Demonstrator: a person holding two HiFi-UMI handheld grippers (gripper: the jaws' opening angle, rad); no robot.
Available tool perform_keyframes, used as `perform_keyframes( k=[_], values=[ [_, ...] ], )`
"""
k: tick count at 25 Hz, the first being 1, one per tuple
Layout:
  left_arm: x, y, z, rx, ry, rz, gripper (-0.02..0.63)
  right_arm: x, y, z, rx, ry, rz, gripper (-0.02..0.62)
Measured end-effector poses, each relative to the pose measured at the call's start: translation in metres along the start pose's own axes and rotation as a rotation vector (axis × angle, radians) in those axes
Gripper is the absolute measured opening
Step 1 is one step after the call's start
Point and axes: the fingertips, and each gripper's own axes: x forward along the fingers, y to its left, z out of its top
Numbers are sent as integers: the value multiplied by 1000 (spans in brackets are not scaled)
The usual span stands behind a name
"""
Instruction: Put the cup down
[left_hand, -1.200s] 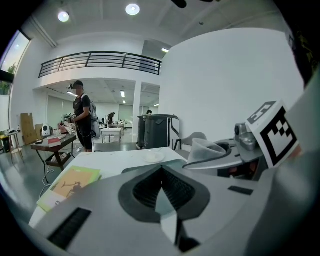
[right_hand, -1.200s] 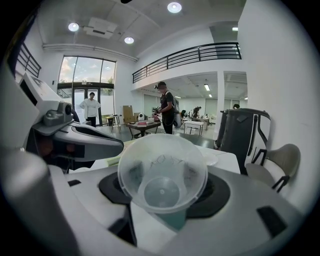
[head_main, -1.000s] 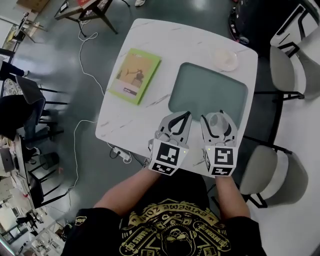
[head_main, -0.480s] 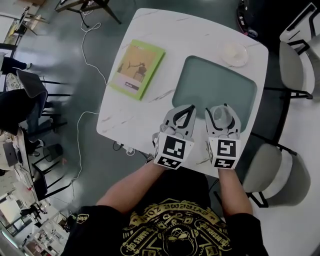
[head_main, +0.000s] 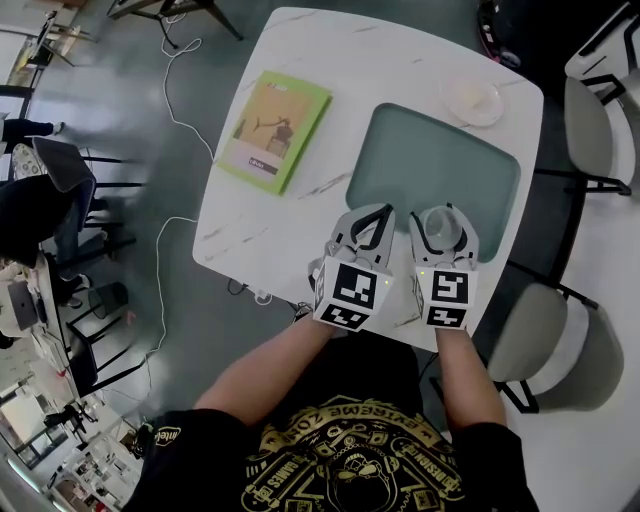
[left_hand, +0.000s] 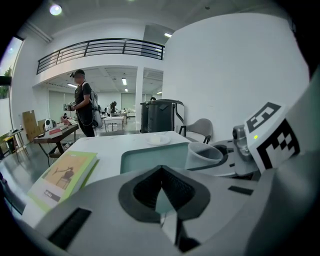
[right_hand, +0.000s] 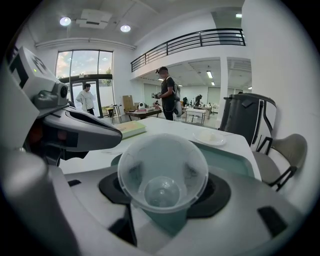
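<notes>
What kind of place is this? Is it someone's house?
Probably not a house, more like a big open workshop or lab. It has a railed upper balcony, a person standing by work tables, and a cable trailing across the floor.

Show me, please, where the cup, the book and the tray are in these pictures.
cup (right_hand: 162, 175), right gripper view, inner wall just above its bottom.
book (head_main: 274, 132), head view, middle of its front cover.
tray (head_main: 440, 160), head view, bare middle of its floor.
</notes>
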Motion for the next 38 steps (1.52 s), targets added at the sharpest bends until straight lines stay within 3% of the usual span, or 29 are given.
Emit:
perform_keyframes(
  k=[38],
  values=[
    [-7, 1, -14, -14, 29, 7, 3, 21, 11, -29, -35, 71, 13, 273]
  ],
)
